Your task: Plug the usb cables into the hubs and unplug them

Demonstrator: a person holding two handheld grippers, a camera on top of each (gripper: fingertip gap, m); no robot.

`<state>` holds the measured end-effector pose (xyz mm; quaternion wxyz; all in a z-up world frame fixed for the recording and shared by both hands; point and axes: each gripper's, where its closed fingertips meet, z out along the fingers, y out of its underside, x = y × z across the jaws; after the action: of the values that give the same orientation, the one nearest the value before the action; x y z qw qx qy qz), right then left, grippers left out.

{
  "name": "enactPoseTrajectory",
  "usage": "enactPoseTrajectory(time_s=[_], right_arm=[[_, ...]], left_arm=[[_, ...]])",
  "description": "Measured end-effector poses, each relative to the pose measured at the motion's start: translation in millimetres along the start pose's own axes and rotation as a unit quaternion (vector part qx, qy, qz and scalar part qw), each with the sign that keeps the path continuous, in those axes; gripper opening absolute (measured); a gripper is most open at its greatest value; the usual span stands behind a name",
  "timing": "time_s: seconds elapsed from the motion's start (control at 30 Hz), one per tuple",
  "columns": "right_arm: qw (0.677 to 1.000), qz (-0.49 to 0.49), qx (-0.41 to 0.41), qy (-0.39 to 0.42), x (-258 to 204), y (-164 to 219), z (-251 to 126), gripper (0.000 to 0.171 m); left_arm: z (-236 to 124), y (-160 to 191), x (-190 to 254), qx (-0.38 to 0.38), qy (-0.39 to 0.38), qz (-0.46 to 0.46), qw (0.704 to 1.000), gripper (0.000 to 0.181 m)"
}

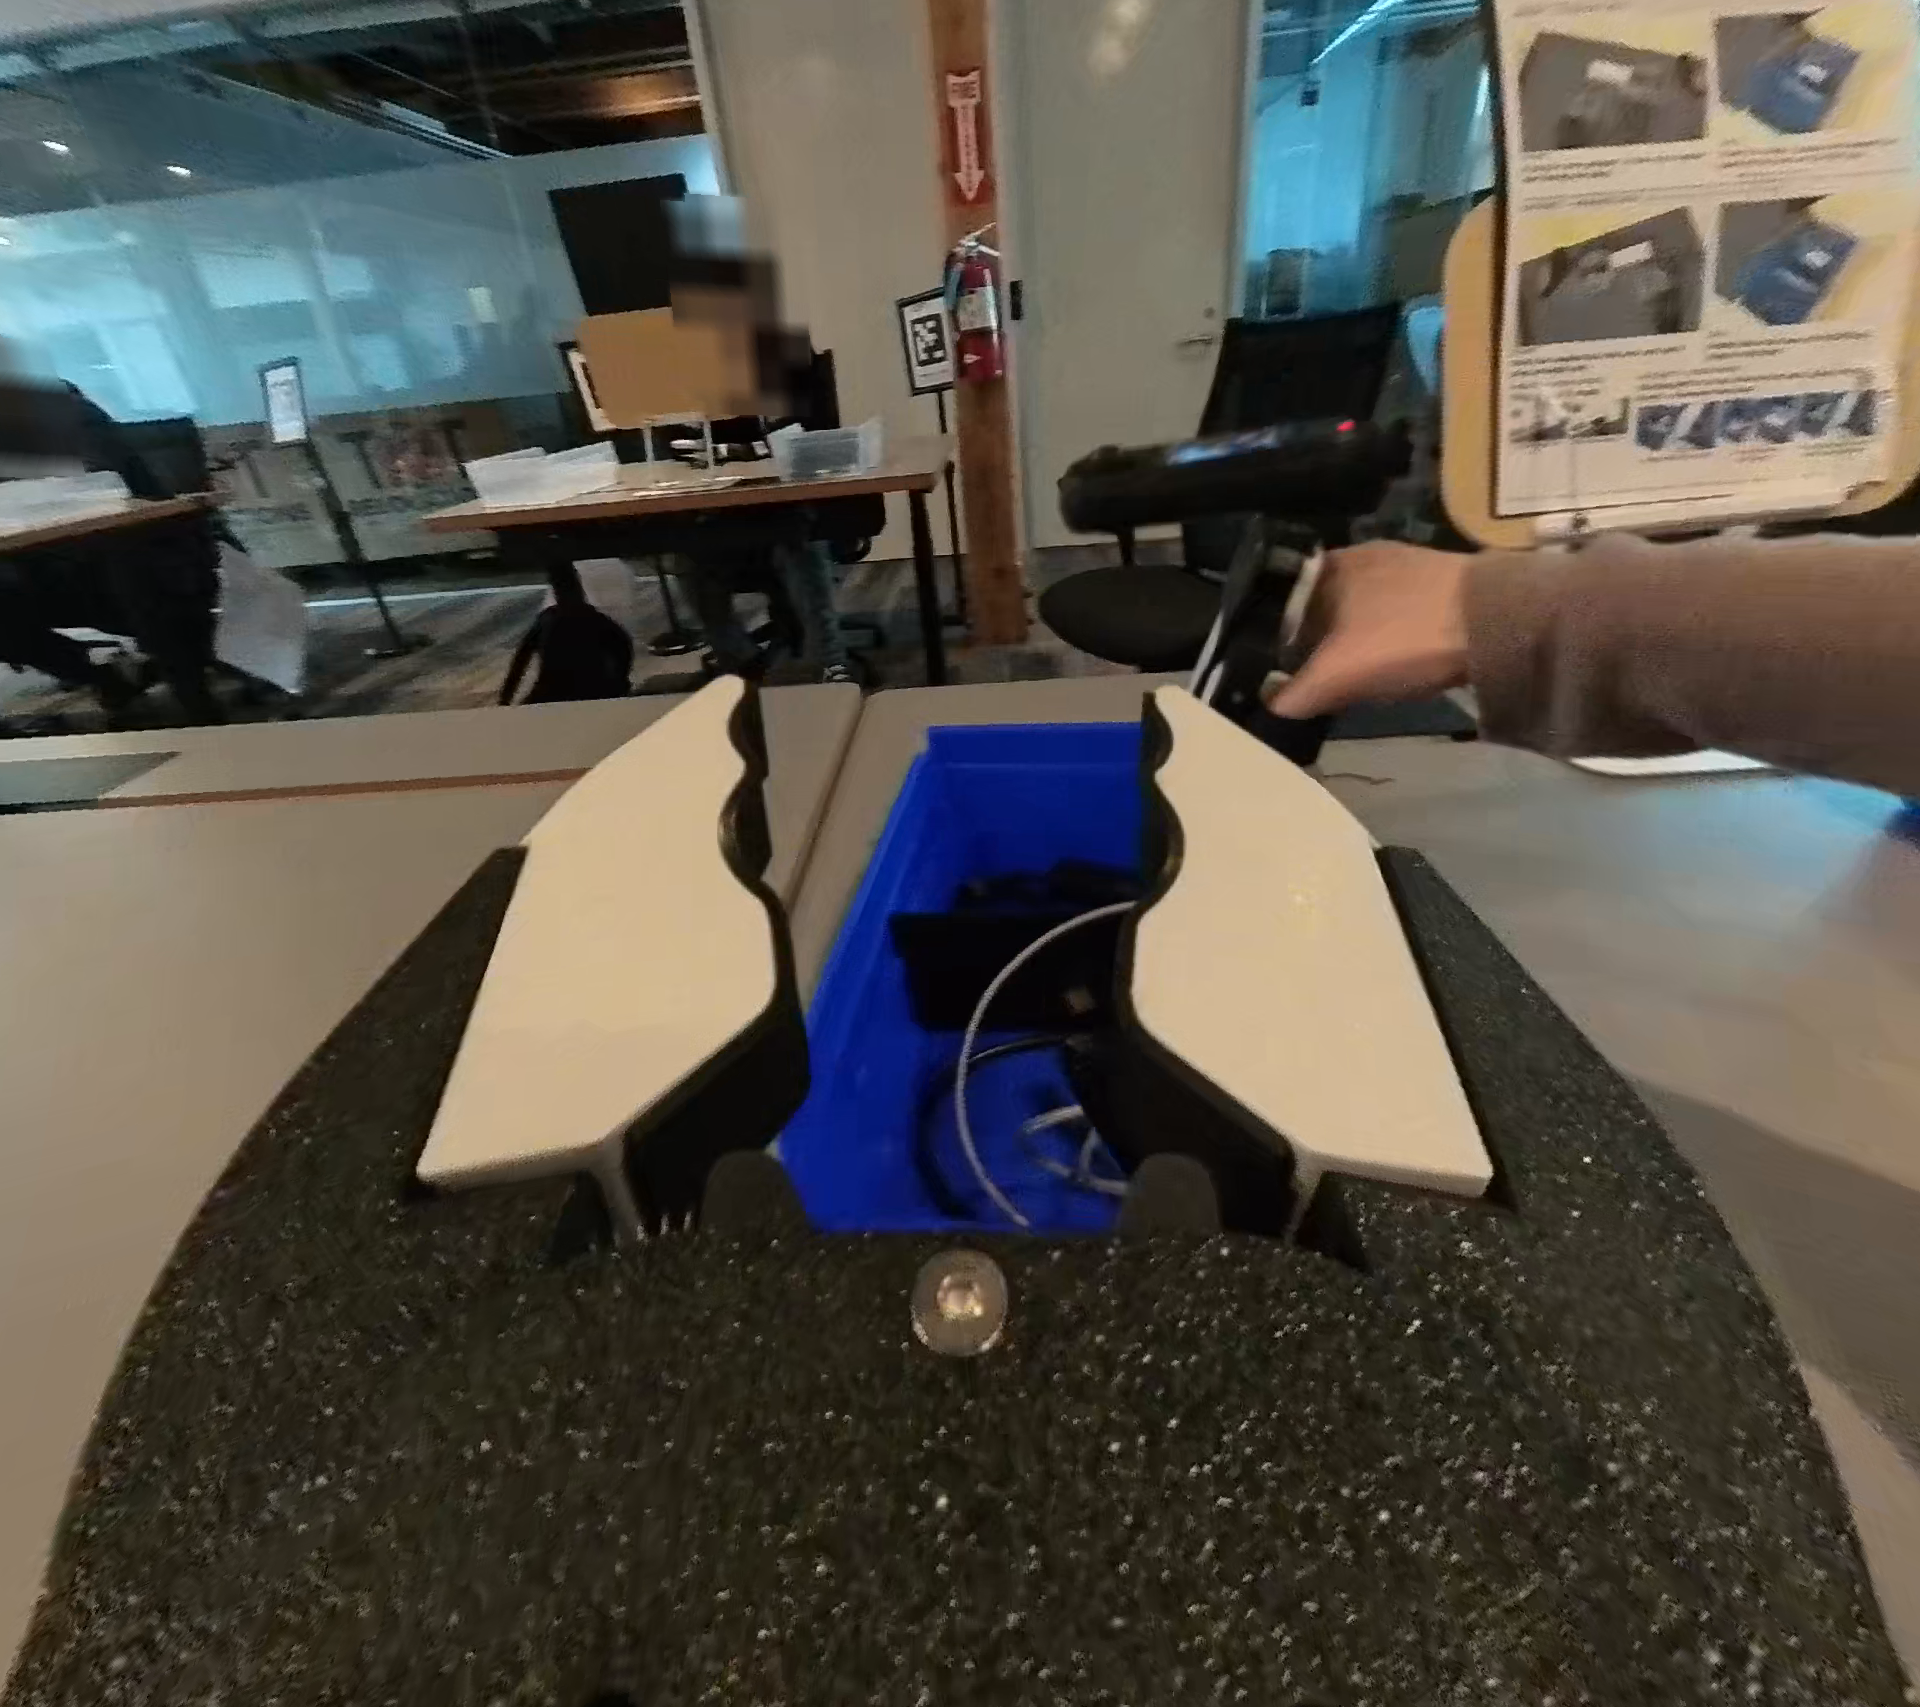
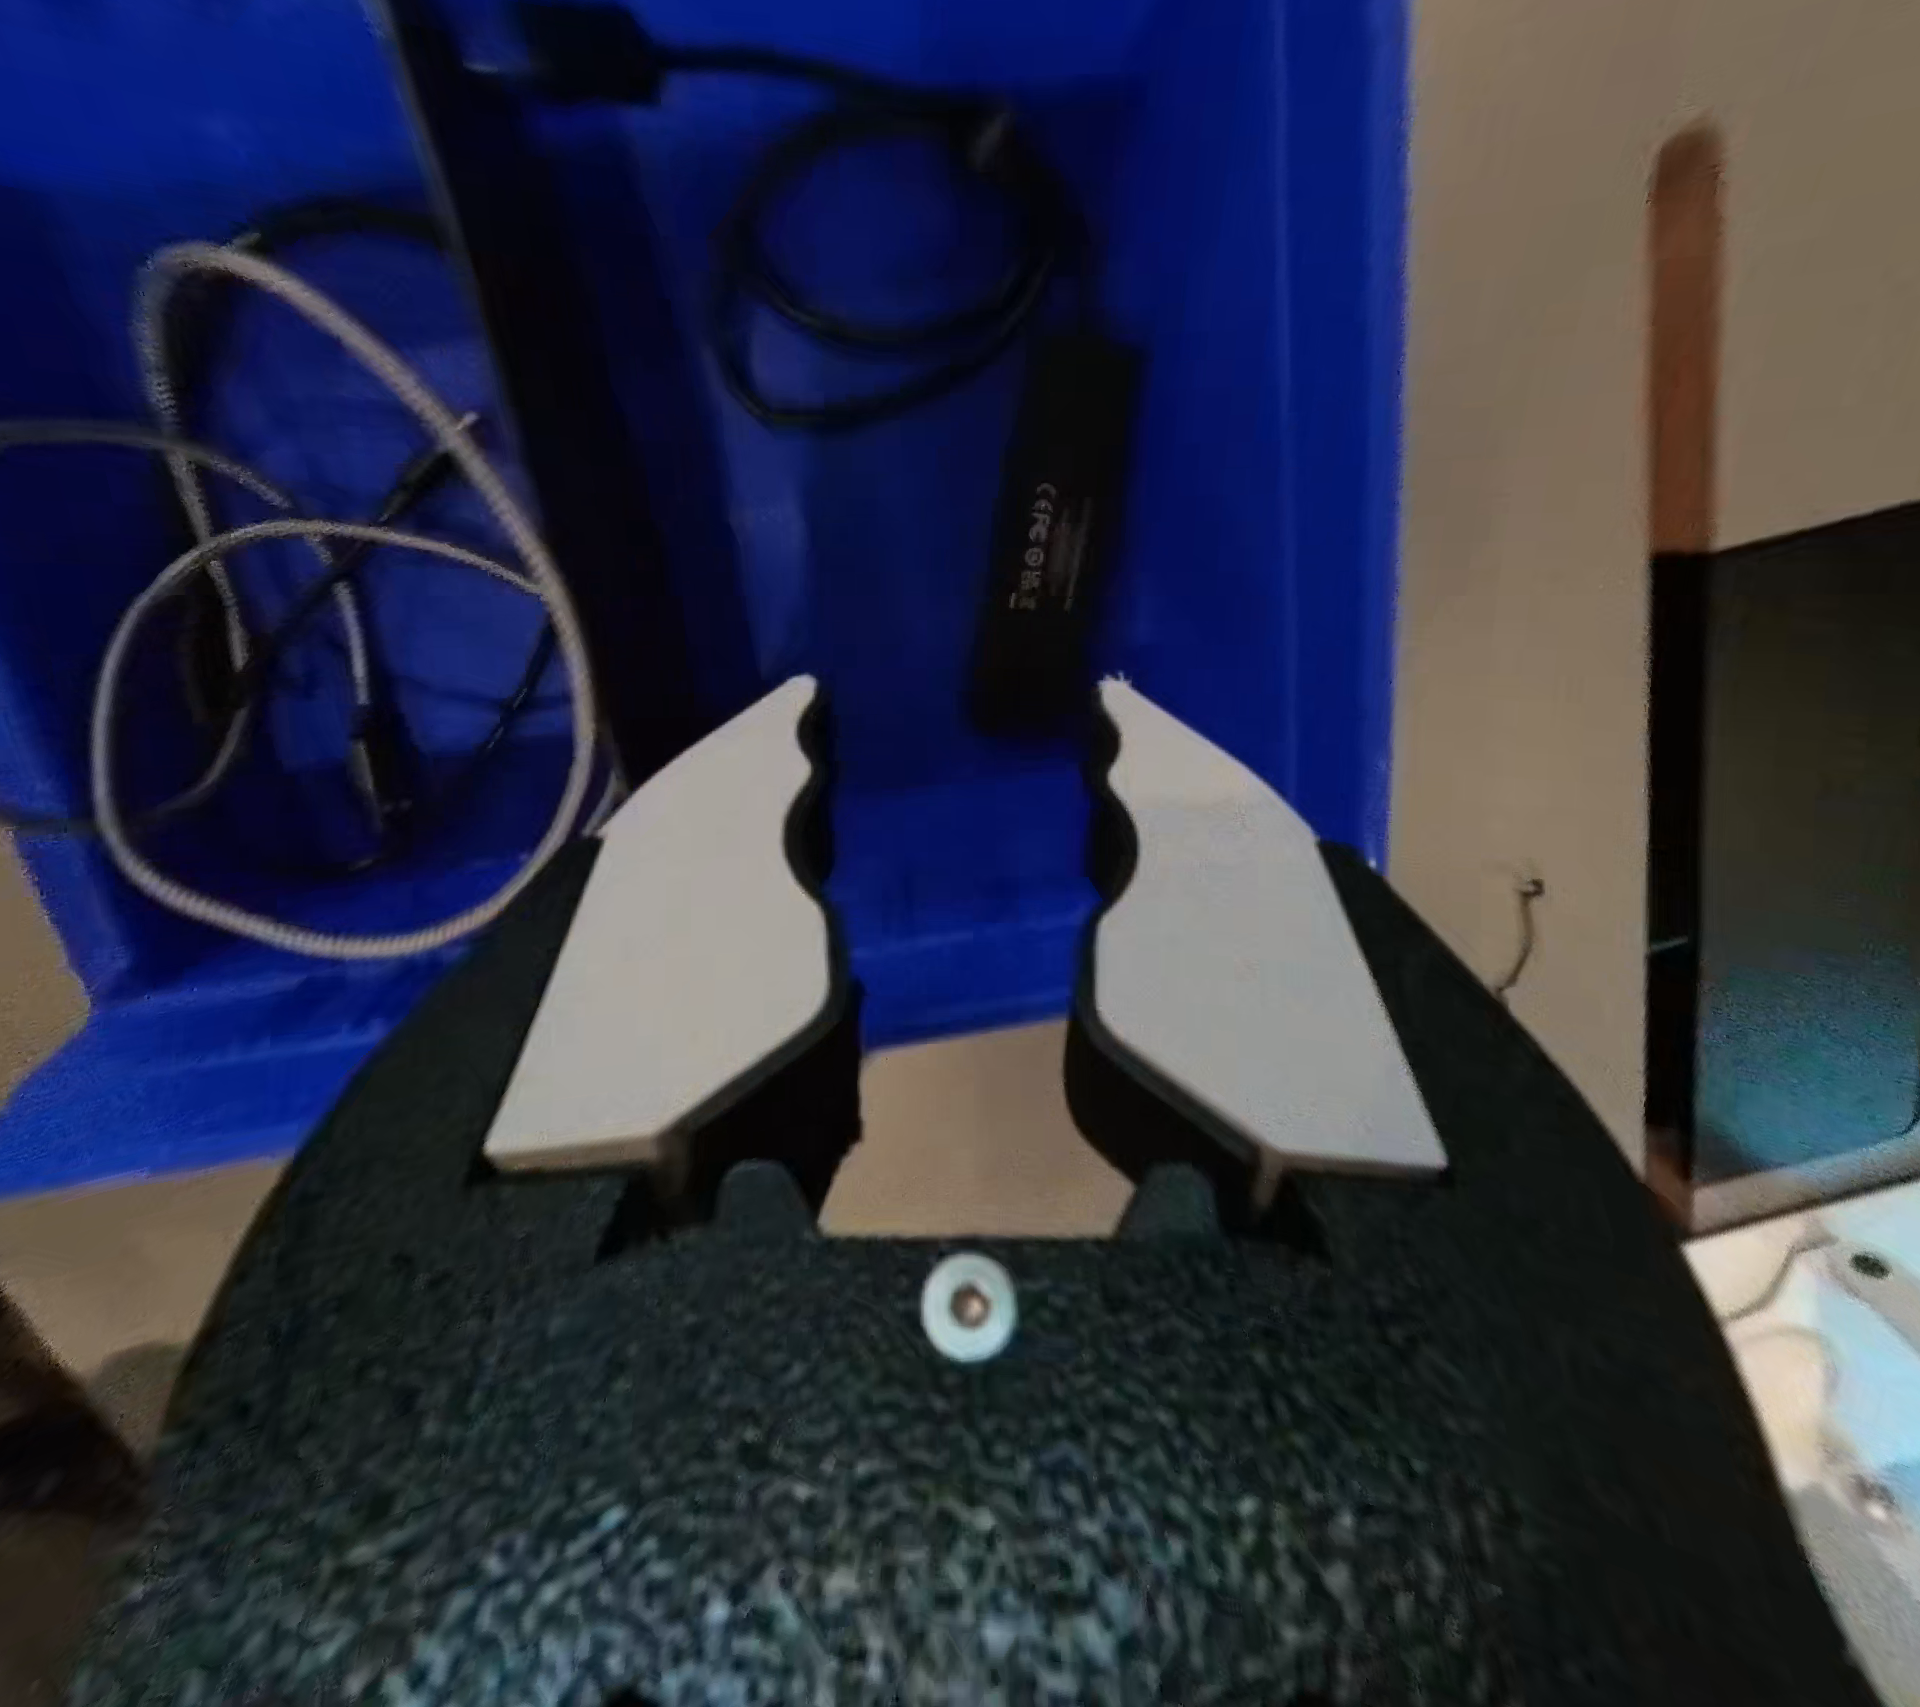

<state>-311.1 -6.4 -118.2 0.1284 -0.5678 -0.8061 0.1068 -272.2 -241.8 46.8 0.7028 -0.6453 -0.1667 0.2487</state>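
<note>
A blue bin [image 2: 1288, 307] holds the cables and hubs. In the right wrist view a slim black USB hub [image 2: 1049, 535] with its coiled black cable [image 2: 831, 244] lies at the bin's right side. A black divider [image 2: 540, 369] stands in the middle. Grey braided cables [image 2: 343, 545] coil at the left. My right gripper [image 2: 961, 701] is open and empty, just above the bin's near rim, close to the hub's near end. In the left wrist view my left gripper [image 1: 951, 712] is open and empty, hovering over the same bin [image 1: 883, 982]; a grey cable [image 1: 997, 982] and black parts show inside.
The bin sits on a grey table [image 1: 260, 930]. A person's hand and sleeve [image 1: 1558, 649] hold the other gripper [image 1: 1236, 473] at the right. An instruction sheet on a wooden board [image 1: 1694, 171] stands at the far right. A dark screen [image 2: 1787, 836] lies right of the bin. Left tips to right tips: about 30 cm.
</note>
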Motion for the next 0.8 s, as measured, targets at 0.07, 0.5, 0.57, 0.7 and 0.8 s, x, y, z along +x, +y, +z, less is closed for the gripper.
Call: enactPoseTrajectory(time_s=[0.07,0.5,0.57,0.7,0.8], right_arm=[[0.998,0.026,-0.056,0.004,5,1,22,0.048],[0.98,0.103,-0.17,0.007,16,11,89,0.06],[0.979,0.1,-0.175,0.011,15,10,92,0.058],[0.977,0.111,-0.181,0.002,15,10,98,0.049],[0.977,0.093,-0.19,0.01,17,12,97,0.032]], left_arm=[[0,1,-2,0.002,-0.002,0.005,1.0,0.068],[19,19,11,-0.024,0.037,-0.012,0.999,0.07],[19,19,14,-0.023,0.037,-0.005,0.999,0.07],[18,20,15,-0.027,0.036,0.0,0.999,0.07],[16,21,14,-0.025,0.034,-0.006,0.999,0.07]])
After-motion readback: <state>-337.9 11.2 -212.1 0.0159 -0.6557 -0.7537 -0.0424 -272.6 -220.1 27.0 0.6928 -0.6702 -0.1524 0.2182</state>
